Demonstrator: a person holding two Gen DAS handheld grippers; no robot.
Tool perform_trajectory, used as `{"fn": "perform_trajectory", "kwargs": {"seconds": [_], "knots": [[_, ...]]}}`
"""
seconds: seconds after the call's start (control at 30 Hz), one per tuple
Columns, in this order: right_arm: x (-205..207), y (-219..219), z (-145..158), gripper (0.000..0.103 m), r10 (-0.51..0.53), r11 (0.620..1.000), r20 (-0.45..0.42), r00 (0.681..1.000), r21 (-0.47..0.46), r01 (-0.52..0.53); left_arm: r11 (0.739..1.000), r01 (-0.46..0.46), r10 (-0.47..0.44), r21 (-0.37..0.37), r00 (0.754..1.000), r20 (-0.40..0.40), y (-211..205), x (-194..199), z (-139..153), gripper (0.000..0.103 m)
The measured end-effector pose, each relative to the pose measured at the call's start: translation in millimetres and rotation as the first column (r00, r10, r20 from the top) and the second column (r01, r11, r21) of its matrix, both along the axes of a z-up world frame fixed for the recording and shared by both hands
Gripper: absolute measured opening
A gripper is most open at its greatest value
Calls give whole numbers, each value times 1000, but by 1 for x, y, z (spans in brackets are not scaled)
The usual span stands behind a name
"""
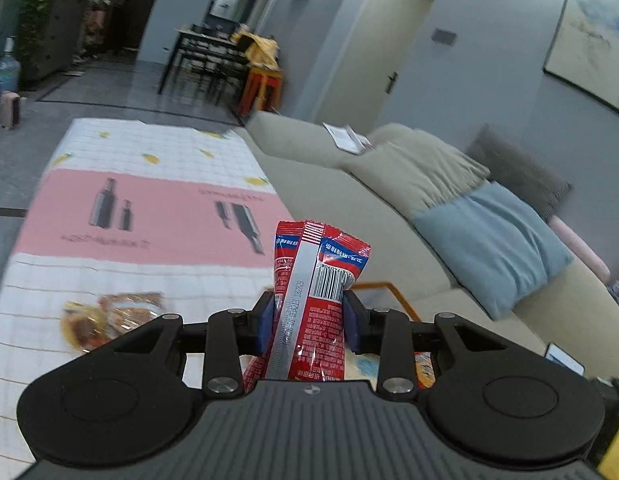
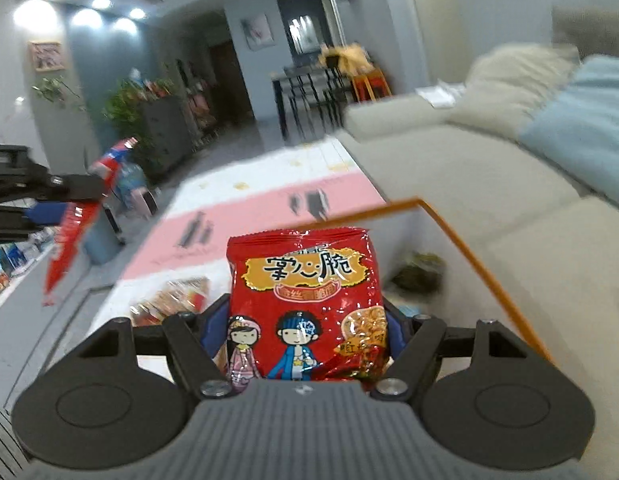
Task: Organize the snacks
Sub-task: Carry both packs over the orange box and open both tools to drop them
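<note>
Close in, left gripper (image 1: 308,322) clamps a slim red packet (image 1: 309,292); right gripper (image 2: 305,336) pinches a wider red snack bag (image 2: 305,300), both tilted slightly downward. Best to lower each squarely inside the orange-rimmed box (image 2: 469,236) before letting go. Loose snacks (image 1: 105,320) lie on the tablecloth (image 1: 149,200) beyond.
</note>
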State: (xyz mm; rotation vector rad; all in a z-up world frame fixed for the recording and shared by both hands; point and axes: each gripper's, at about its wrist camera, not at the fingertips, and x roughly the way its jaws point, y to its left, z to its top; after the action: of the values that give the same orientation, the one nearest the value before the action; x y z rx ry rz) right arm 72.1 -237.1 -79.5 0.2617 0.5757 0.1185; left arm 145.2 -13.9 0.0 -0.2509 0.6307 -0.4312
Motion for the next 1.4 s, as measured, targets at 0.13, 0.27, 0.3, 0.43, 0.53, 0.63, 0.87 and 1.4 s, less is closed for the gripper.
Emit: {"fn": "perform_trajectory", "kwargs": {"seconds": [0.13,0.27,0.3,0.43,0.53,0.63,0.87,1.4], "knots": [[12,-29,-16,72,-23,997,-96,995,77,30,999,34,-34,2,998,-48,-26,1,-15,40],[21,-52,-24,72,-49,990,-152,987,124,68,999,44,-42,10,994,-103,-45,1,-30,40],[22,-56,-25,72,-46,990,-165,985,126,67,999,39,-37,13,993,-113,-49,2,-34,40],[35,-62,-27,72,9,988,-174,985,155,19,999,47,-44,18,988,-150,-62,0,-43,40],[39,-58,-28,72,5,989,-175,985,145,21,999,44,-42,14,987,-157,-67,1,-46,40],[38,-54,-30,72,9,995,-194,981,100,11,999,39,-36,17,987,-157,-72,2,-45,40],[40,-36,-33,75,-15,997,-209,978,-83,-2,998,-64,61,-10,981,-184,-84,18,-48,40],[29,-68,-22,88,-96,987,-114,989,119,109,950,-252,275,184,955,-114,-108,38,-60,90]]}}
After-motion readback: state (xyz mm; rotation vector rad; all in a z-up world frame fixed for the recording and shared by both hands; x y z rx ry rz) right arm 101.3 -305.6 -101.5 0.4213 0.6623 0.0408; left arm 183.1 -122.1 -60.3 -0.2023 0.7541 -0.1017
